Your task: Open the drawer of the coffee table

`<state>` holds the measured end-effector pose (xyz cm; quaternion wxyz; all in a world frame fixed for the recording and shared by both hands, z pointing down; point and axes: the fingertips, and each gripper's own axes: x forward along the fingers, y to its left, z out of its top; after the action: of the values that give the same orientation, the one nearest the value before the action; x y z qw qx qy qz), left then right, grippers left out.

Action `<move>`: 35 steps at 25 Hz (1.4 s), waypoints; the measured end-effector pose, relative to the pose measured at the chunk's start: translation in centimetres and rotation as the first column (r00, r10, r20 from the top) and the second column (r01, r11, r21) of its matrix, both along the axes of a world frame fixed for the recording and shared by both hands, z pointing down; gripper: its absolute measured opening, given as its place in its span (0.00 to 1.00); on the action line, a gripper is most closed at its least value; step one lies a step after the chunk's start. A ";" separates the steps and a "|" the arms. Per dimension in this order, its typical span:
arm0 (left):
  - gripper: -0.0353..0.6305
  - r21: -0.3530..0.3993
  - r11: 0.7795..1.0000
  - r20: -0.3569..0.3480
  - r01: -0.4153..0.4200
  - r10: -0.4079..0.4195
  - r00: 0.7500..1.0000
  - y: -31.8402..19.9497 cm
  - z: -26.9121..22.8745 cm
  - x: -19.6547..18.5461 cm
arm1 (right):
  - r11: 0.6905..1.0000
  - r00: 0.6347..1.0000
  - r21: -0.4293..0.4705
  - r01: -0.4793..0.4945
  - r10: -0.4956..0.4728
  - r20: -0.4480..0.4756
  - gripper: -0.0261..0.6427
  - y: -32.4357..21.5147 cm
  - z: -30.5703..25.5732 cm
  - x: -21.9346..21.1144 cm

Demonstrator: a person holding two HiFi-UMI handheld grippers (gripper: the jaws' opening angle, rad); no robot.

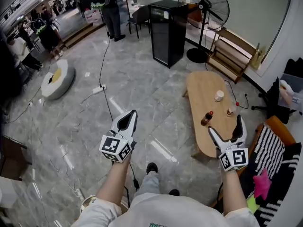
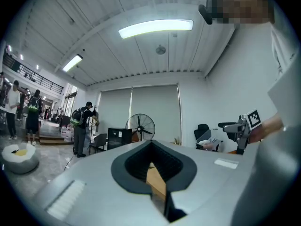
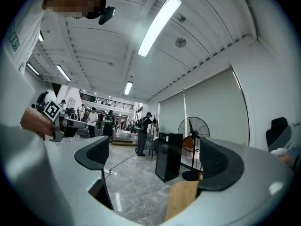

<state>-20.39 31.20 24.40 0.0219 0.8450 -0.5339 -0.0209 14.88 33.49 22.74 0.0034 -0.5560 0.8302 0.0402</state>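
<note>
The oval wooden coffee table [image 1: 201, 91] stands on the grey floor at the right of the head view; no drawer shows on it. A cup [image 1: 218, 95] and small bottles [image 1: 207, 118] stand on its top. My left gripper [image 1: 129, 114] hangs over bare floor, left of the table, jaws shut with nothing held. My right gripper [image 1: 226, 125] hovers open above the table's near end. In the left gripper view the left gripper [image 2: 151, 160] is shut, with a sliver of the table [image 2: 155, 180] behind the pads. The right gripper [image 3: 155, 160] stands open in its own view, the table [image 3: 181, 199] below it.
A black cabinet [image 1: 168, 31], a standing fan [image 1: 203, 13] and a low wooden shelf [image 1: 234, 53] line the far wall. A striped cushion [image 1: 270, 150] lies at the right. A power strip [image 1: 98, 89] with cable and a round white seat [image 1: 57, 78] are on the floor. People stand far off.
</note>
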 end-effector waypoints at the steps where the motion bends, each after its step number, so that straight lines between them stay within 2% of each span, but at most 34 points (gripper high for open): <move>1: 0.05 0.001 1.000 -0.002 -0.005 0.005 1.000 -1.4 0.1 -0.7 | 1.000 1.000 -0.002 -0.006 0.006 -0.005 0.92 -1.2 0.0 -0.8; 8: 0.05 0.009 1.000 -0.010 -0.029 0.029 1.000 -11.0 -1.1 -6.7 | 0.999 0.999 0.001 -0.048 0.048 -0.002 0.92 -9.2 -1.0 -6.5; 13: 0.05 0.025 0.998 -0.006 -0.059 0.059 0.998 -15.5 -1.7 -9.2 | 0.998 0.998 0.003 -0.063 0.063 -0.013 0.92 -12.8 -1.2 -9.6; 19: 0.05 0.013 0.997 -0.018 -0.074 0.074 0.997 -19.3 -1.1 -10.2 | 0.998 0.998 -0.019 -0.054 0.053 -0.032 0.92 -16.2 -0.9 -11.5; 24: 0.05 0.004 0.997 0.004 -0.073 0.073 0.997 -22.9 -0.8 -10.6 | 0.999 0.999 -0.022 -0.035 0.035 -0.019 0.92 -20.6 -0.1 -12.2; 35: 0.05 -0.009 1.000 0.066 -0.008 0.009 0.998 -35.5 -0.4 -12.3 | 0.998 0.998 -0.021 0.061 -0.061 0.021 0.92 -36.4 1.5 -14.4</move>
<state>-32.69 -4.30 24.04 0.0079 0.8475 -0.5307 0.0093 0.50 -2.89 24.28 0.0070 -0.5308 0.8471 0.0252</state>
